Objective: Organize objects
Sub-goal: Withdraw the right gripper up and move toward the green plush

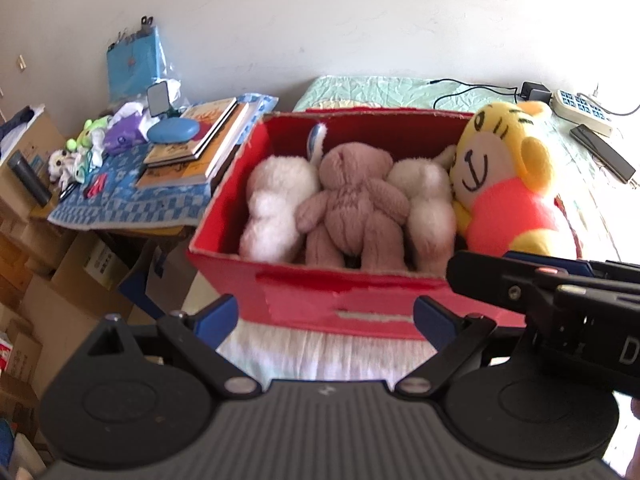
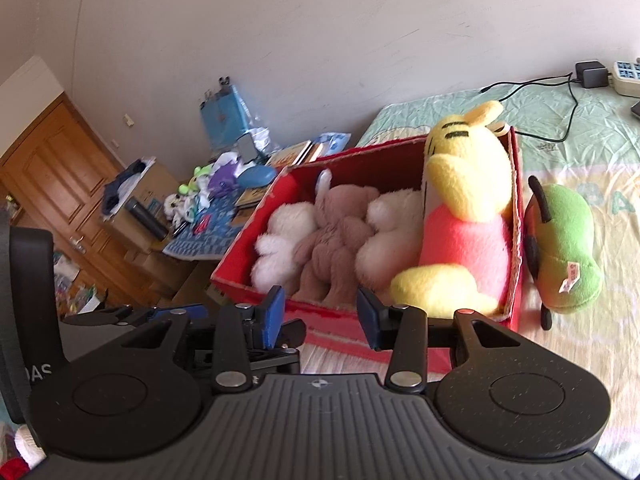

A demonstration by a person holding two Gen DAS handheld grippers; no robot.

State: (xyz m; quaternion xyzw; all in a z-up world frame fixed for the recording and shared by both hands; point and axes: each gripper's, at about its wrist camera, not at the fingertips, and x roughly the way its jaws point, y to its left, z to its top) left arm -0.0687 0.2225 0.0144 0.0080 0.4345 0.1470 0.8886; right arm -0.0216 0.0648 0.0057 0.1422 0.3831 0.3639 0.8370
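Centre of both frames: your red box [image 1: 352,300] sits on the bed [image 2: 580,152], holding 2 white plush toys [image 1: 276,208], a brown bear [image 1: 354,204] between them, and the yellow tiger plush [image 1: 508,184] propped at its right end.
Loose item: the green plush [image 2: 564,248] lies on the bed just outside the box's right wall, right of centre in the right wrist view; it looks like your next pick.
Left gripper [image 1: 326,316]: spread wide, pinching nothing, near the box's front wall.
Right gripper [image 2: 320,316]: parted and empty, in front of the box.
Approach: swing your right claw over to the green plush and pinch its fat middle, not the tag.
Placement: space looks tight, so press it down beside the tiger.
Risk: the tiger leans high; avoid nudging it out.
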